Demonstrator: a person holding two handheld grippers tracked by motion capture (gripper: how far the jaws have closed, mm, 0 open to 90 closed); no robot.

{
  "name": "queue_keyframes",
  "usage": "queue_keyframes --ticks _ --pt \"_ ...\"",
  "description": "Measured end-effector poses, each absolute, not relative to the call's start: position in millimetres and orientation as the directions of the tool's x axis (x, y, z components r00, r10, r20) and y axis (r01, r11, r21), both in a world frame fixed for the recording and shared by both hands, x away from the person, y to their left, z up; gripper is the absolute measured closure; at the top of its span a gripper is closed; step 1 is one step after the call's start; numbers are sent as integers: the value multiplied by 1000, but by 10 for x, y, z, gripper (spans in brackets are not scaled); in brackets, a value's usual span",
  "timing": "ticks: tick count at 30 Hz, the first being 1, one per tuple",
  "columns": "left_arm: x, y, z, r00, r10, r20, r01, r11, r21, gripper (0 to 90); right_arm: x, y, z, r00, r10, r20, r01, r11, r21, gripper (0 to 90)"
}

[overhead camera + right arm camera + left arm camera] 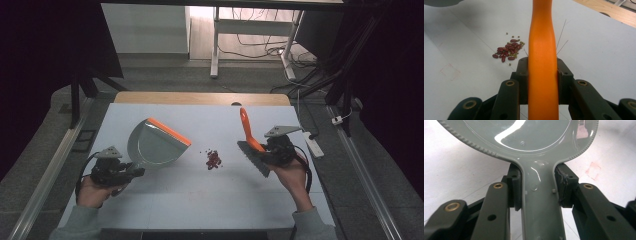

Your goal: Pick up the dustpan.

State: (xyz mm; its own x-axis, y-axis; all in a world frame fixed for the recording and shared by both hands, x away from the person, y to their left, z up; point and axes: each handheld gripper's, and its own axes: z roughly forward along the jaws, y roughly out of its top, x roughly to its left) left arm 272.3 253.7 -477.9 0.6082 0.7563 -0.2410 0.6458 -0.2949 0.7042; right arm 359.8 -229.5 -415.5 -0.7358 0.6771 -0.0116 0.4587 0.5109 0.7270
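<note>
While my left gripper (131, 172) clamps grey plastic dustpan (152, 145) | right gripper (261, 150) clamps orange-handled brush (248, 132) | beans (213, 159), frame centre, unswept

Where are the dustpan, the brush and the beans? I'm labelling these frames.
dustpan (150, 145): high view, on its grey scoop.
brush (542, 62): right gripper view, on its orange handle.
beans (213, 159): high view, middle of the small pile.
</note>
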Motion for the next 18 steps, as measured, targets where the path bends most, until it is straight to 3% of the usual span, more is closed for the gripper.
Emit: queue_keyframes --ticks 18 --pt "2690 2423 -4759 719 648 -252 609 -412 678 615 3653 -2311 -4159 -736 677 -6 456 502 735 705"
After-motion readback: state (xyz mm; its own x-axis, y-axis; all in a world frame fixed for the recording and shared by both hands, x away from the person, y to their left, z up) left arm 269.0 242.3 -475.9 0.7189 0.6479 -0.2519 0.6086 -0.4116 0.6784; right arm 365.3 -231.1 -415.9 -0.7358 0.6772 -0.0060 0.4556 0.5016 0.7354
